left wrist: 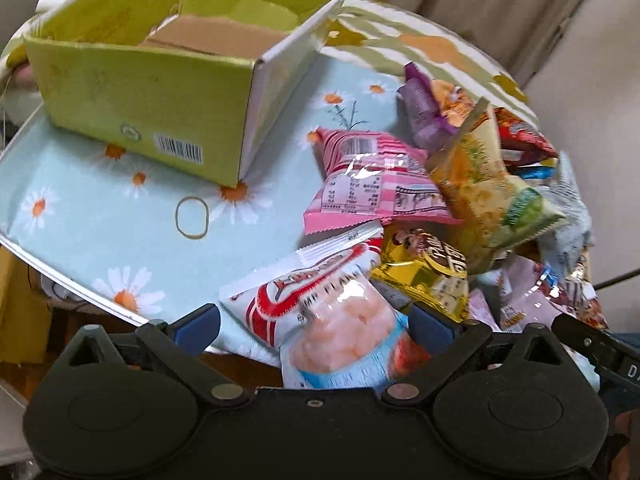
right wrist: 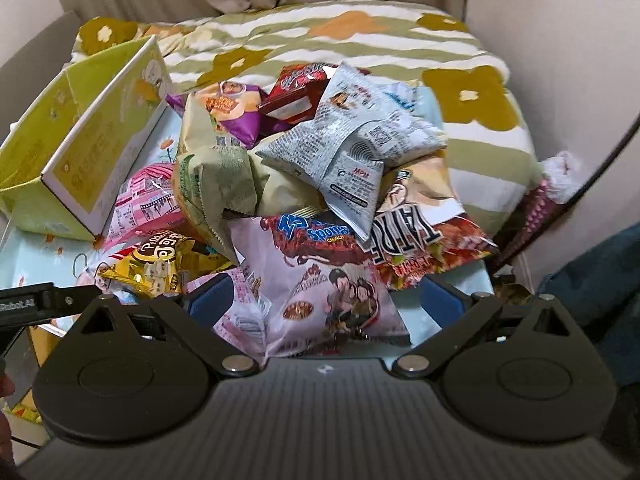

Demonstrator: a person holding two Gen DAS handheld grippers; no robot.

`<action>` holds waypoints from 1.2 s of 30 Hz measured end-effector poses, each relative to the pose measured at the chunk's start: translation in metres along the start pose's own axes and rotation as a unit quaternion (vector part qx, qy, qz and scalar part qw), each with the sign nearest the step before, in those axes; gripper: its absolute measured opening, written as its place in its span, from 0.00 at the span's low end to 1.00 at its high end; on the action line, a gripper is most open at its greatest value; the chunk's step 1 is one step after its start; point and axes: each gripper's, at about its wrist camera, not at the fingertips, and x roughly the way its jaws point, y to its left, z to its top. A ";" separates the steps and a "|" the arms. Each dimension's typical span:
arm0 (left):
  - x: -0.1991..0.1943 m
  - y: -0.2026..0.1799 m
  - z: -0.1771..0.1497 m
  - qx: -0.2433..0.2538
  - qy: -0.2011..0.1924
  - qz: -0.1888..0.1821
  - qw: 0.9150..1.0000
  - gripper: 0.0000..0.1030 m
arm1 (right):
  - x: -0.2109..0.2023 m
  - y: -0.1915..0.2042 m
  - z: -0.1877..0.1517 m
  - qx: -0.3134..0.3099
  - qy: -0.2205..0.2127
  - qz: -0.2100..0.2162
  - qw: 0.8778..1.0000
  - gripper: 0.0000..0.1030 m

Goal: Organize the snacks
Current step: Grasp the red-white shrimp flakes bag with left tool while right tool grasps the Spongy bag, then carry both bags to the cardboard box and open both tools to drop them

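A pile of snack packets lies on a light blue daisy-print table point(left wrist: 100, 216). An open yellow-green cardboard box point(left wrist: 152, 92) stands at the table's left; it also shows in the right wrist view point(right wrist: 80, 152). My left gripper point(left wrist: 314, 322) is open, its blue pads either side of a white and red shrimp-cracker packet point(left wrist: 336, 312) at the near edge. My right gripper point(right wrist: 326, 300) is open around a pale pink Spoons Crunch packet point(right wrist: 316, 292). A pink packet point(left wrist: 372, 176), a gold packet point(left wrist: 432, 272) and a grey packet point(right wrist: 352, 140) lie in the pile.
A rubber band point(left wrist: 193, 217) lies on the table in front of the box. Behind the table is a bed with a green-striped flower blanket point(right wrist: 460, 80) and beige curtains. The table's near edge point(left wrist: 80, 288) runs under my left gripper.
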 end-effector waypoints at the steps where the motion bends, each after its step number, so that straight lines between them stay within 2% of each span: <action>1: 0.004 0.000 0.001 -0.004 0.001 -0.001 1.000 0.95 | 0.004 -0.001 0.001 -0.001 0.004 0.006 1.000 1.00; 7: 0.028 0.004 -0.003 -0.049 0.030 -0.013 0.998 0.92 | 0.035 -0.005 0.006 -0.025 0.036 0.033 0.998 1.00; 10: 0.036 0.006 -0.004 -0.063 0.045 -0.026 0.997 0.82 | 0.046 -0.006 0.008 -0.030 0.052 0.047 0.997 1.00; 19: 0.027 0.004 -0.007 -0.053 0.030 -0.031 0.998 0.69 | 0.064 -0.012 0.016 -0.036 0.073 0.070 0.994 1.00; 23: 0.017 0.006 -0.008 -0.054 0.017 -0.029 0.998 0.69 | 0.070 -0.011 0.018 -0.032 0.078 0.083 0.993 1.00; 28: 0.007 0.005 -0.004 -0.048 -0.001 -0.024 0.999 0.69 | 0.072 -0.011 0.019 -0.038 0.078 0.088 0.992 0.89; 29: 0.005 0.004 -0.003 -0.046 -0.005 -0.022 0.999 0.69 | 0.072 -0.011 0.019 -0.039 0.077 0.087 0.992 0.81; 32: -0.006 0.005 -0.003 -0.044 -0.016 -0.021 0.999 0.69 | 0.069 -0.013 0.020 -0.039 0.075 0.096 0.992 0.74; 36: -0.020 0.006 -0.002 -0.038 -0.034 -0.018 0.999 0.69 | 0.058 -0.011 0.018 -0.040 0.065 0.096 0.992 0.72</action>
